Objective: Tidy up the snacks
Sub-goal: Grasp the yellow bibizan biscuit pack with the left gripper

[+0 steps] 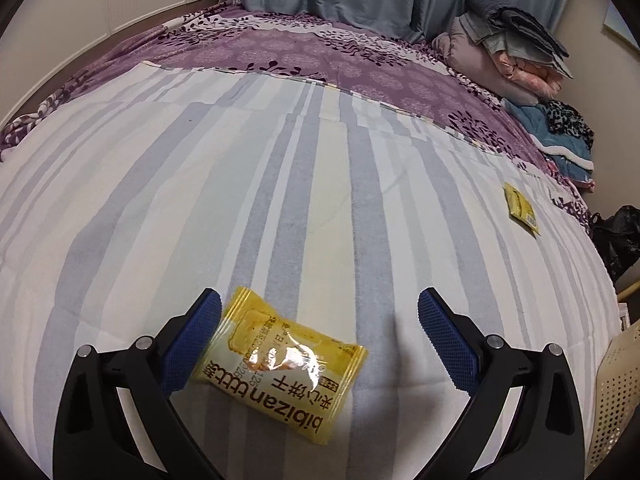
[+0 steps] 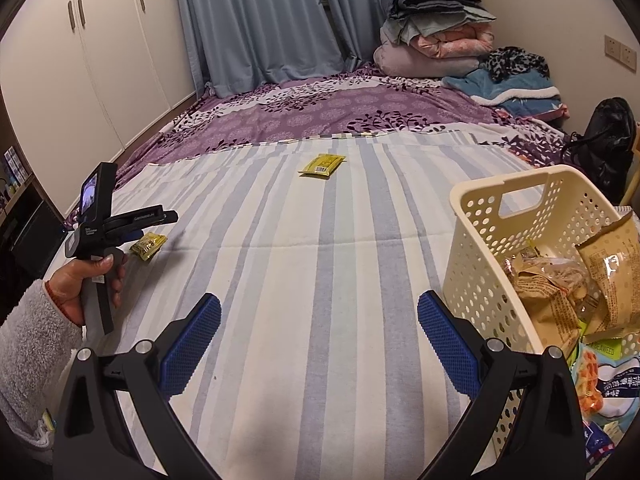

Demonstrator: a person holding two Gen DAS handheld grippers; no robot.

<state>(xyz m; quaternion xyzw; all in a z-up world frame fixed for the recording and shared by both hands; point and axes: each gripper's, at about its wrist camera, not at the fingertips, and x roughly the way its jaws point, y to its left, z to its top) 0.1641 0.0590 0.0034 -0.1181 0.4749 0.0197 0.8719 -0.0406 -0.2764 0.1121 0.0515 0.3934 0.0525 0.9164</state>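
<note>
I'm working in a home bedroom. A wide bed (image 2: 320,248) fills my view, covered by a pale blue-and-cream striped sheet over a purple floral bedspread (image 2: 320,116). Grey-blue fabric curtains (image 2: 256,20) hang behind it, cream wardrobe doors (image 2: 80,60) stand alongside, and folded quilts and blankets (image 2: 436,32) are stacked in the far corner.

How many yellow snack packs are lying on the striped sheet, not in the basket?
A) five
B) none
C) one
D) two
D: one yellow pack lies between the open left tongs, and a second pack lies farther up the striped sheet, both outside the basket.
</note>
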